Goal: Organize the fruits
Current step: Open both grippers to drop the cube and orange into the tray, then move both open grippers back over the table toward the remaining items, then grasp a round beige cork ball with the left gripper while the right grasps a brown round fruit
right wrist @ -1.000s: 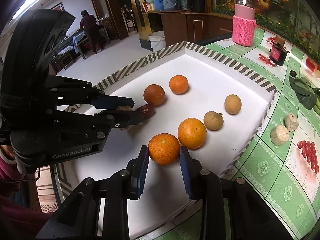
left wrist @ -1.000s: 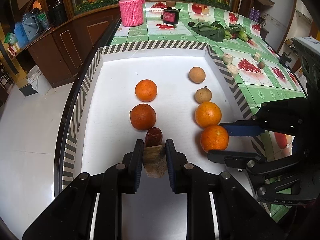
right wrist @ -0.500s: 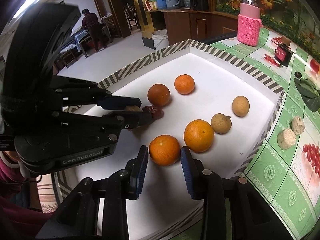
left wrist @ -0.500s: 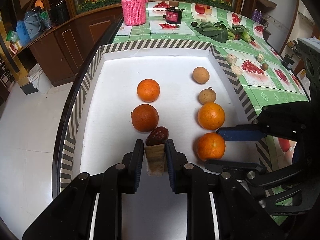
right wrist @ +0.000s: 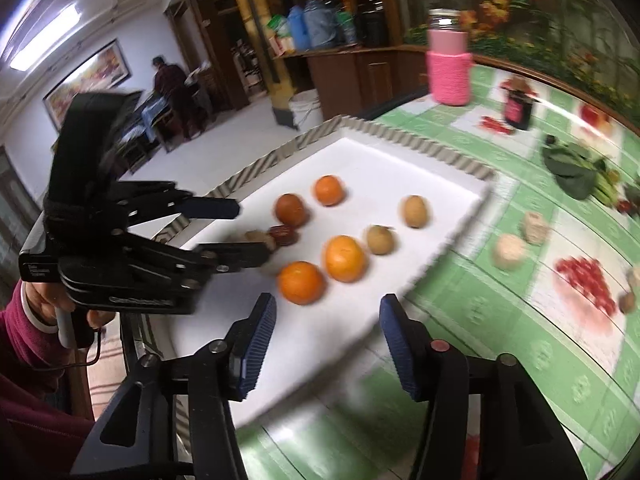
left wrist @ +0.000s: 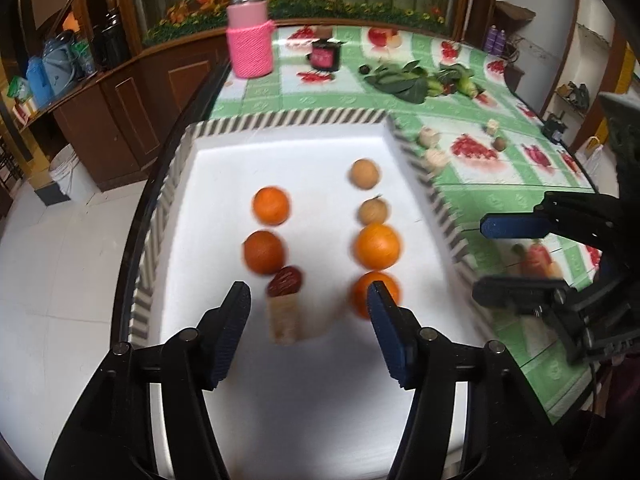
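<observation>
Fruits sit in two rows on the white tray [left wrist: 208,184]: left row two oranges [left wrist: 270,205], a red date [left wrist: 285,281] and a tan piece [left wrist: 285,317]; right row two round brown fruits [left wrist: 364,173], then two oranges [left wrist: 377,246]. Your left gripper [left wrist: 309,300] has just been opening and straddles the tan piece, pads clear of it; your right gripper [right wrist: 327,312] has also just been opening, with nothing between its jaws. I'd call both rows laid out; loose bits on the green tablecloth [left wrist: 472,196] may be left.
</observation>
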